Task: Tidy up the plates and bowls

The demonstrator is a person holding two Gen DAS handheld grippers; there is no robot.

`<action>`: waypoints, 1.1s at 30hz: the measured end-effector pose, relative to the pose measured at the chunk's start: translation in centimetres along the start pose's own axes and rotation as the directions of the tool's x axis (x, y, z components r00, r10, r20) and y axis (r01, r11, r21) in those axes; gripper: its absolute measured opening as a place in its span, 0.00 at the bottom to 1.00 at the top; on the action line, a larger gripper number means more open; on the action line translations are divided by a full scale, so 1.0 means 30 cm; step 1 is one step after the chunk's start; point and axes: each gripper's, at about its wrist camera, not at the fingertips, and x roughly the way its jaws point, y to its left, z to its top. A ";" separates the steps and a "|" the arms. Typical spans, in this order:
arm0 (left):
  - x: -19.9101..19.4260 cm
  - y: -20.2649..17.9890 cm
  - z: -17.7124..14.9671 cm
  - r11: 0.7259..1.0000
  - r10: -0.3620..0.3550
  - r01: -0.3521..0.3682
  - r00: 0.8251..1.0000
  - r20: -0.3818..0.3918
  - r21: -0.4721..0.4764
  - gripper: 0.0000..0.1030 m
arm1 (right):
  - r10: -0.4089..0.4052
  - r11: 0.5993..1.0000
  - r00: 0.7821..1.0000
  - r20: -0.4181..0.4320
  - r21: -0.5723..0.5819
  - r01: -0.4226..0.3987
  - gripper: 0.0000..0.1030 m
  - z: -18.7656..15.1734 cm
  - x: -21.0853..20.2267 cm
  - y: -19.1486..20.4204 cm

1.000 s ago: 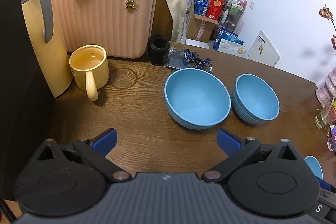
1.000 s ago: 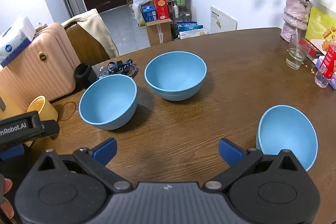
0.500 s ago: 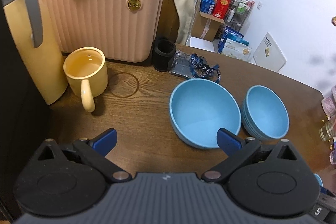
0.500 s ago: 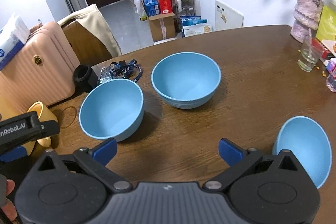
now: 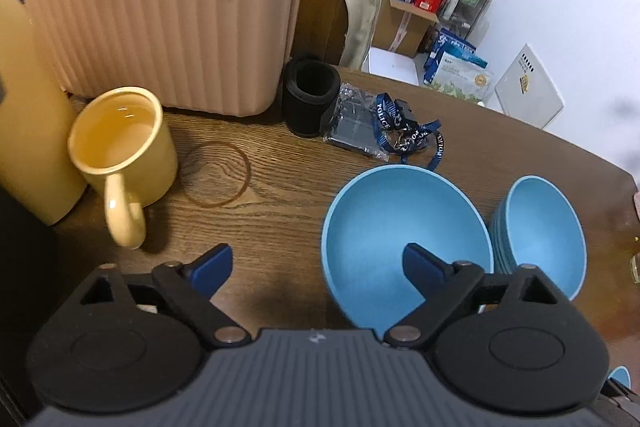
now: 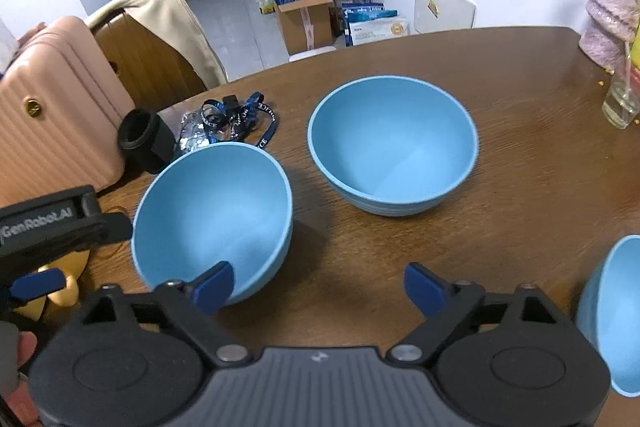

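Our left gripper (image 5: 316, 267) and right gripper (image 6: 318, 287) have just been closing a little, jaws wide, holding nothing. Each straddles an opposite rim of the left bowl (image 6: 212, 211).

Two black hand-held grippers with blue tips

The left gripper (image 5: 316, 267) and the right gripper (image 6: 318, 283) look the same. Each has a grey ribbed body in the middle with a tiny white mark on it, and a big round black disc on each side. Black arms run out from small silver screws to the fingers (image 5: 210, 269), which end in flat blue pads (image 6: 424, 289). In the right wrist view, the side of the left gripper shows as a black bar with white letters reading "GenRobot.AI", with a blue tip under it.
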 end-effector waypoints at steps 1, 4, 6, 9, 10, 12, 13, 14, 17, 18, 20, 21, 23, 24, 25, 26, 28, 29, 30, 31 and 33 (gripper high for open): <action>0.016 -0.004 0.006 1.000 0.002 -0.002 1.000 -0.004 0.004 0.85 | 0.000 1.000 1.000 -0.006 0.006 0.000 0.80 0.008 0.015 0.005; 0.062 -0.009 0.023 1.000 0.009 -0.009 1.000 -0.018 0.003 0.77 | 0.003 1.000 1.000 -0.021 0.014 -0.003 0.64 0.028 0.058 0.019; 0.090 -0.008 0.032 1.000 0.009 -0.009 0.999 -0.032 -0.003 0.73 | 0.011 1.000 0.999 -0.030 0.020 -0.010 0.54 0.039 0.084 0.027; 0.125 -0.012 0.040 1.000 0.005 -0.005 0.999 -0.046 -0.002 0.65 | 0.016 0.999 0.999 -0.038 0.034 -0.014 0.46 0.049 0.112 0.034; 0.134 -0.014 0.040 1.000 0.001 -0.001 0.999 -0.048 0.000 0.62 | 0.014 0.999 0.999 -0.041 0.037 -0.012 0.43 0.051 0.121 0.035; 0.154 -0.022 0.040 1.000 -0.005 0.005 0.998 -0.056 0.010 0.55 | 0.008 0.999 0.999 -0.049 0.041 -0.006 0.37 0.051 0.137 0.037; 0.165 -0.027 0.039 1.000 -0.008 0.009 0.998 -0.060 0.015 0.50 | 0.007 0.999 0.999 -0.053 0.044 -0.005 0.34 0.053 0.145 0.037; 0.174 -0.029 0.038 1.000 -0.017 0.018 0.998 -0.063 0.018 0.46 | 0.007 0.999 0.998 -0.058 0.050 -0.004 0.32 0.053 0.154 0.034; 0.201 -0.034 0.035 0.999 -0.028 0.030 0.997 -0.071 0.029 0.28 | 0.014 0.998 0.998 -0.063 0.067 -0.010 0.27 0.054 0.173 0.028; 0.210 -0.035 0.035 0.999 -0.031 0.033 0.997 -0.077 0.031 0.26 | 0.018 0.998 0.998 -0.063 0.068 -0.013 0.24 0.056 0.177 0.028; 0.222 -0.038 0.035 0.999 -0.032 0.035 0.996 -0.079 0.033 0.22 | 0.024 0.997 0.998 -0.060 0.071 -0.020 0.16 0.058 0.181 0.030; 0.223 -0.039 0.036 0.999 -0.032 0.034 0.997 -0.076 0.034 0.22 | 0.026 0.997 0.998 -0.061 0.071 -0.022 0.15 0.060 0.183 0.032; 0.221 -0.041 0.036 0.999 -0.035 0.038 0.997 -0.073 0.039 0.21 | 0.029 0.997 0.998 -0.064 0.070 -0.025 0.11 0.060 0.189 0.036; 0.221 -0.043 0.036 0.998 -0.036 0.040 0.997 -0.071 0.045 0.20 | 0.030 0.997 0.997 -0.064 0.071 -0.026 0.10 0.059 0.192 0.038; 0.221 -0.047 0.035 0.998 -0.034 0.038 0.997 -0.069 0.053 0.19 | 0.031 0.997 0.997 -0.065 0.072 -0.027 0.09 0.058 0.196 0.041; 0.223 -0.050 0.035 0.998 -0.031 0.035 0.997 -0.066 0.060 0.18 | 0.028 0.997 0.998 -0.063 0.071 -0.023 0.09 0.057 0.197 0.043; 0.226 -0.050 0.036 0.997 -0.030 0.034 0.998 -0.062 0.065 0.17 | 0.024 0.997 0.998 -0.058 0.069 -0.020 0.09 0.057 0.197 0.046; 0.225 -0.049 0.035 0.997 -0.032 0.036 0.998 -0.061 0.067 0.17 | 0.023 0.998 0.998 -0.056 0.067 -0.019 0.09 0.057 0.198 0.047; 0.225 -0.049 0.034 0.997 -0.033 0.037 0.998 -0.060 0.069 0.17 | 0.021 0.998 0.998 -0.054 0.067 -0.017 0.09 0.056 0.198 0.048; 0.225 -0.048 0.033 0.997 -0.034 0.038 0.998 -0.058 0.072 0.17 | 0.020 0.998 0.998 -0.053 0.065 -0.016 0.09 0.055 0.196 0.049; 0.221 -0.046 0.032 0.996 -0.037 0.041 0.998 -0.054 0.075 0.17 | 0.016 0.998 0.999 -0.050 0.060 -0.013 0.09 0.053 0.194 0.051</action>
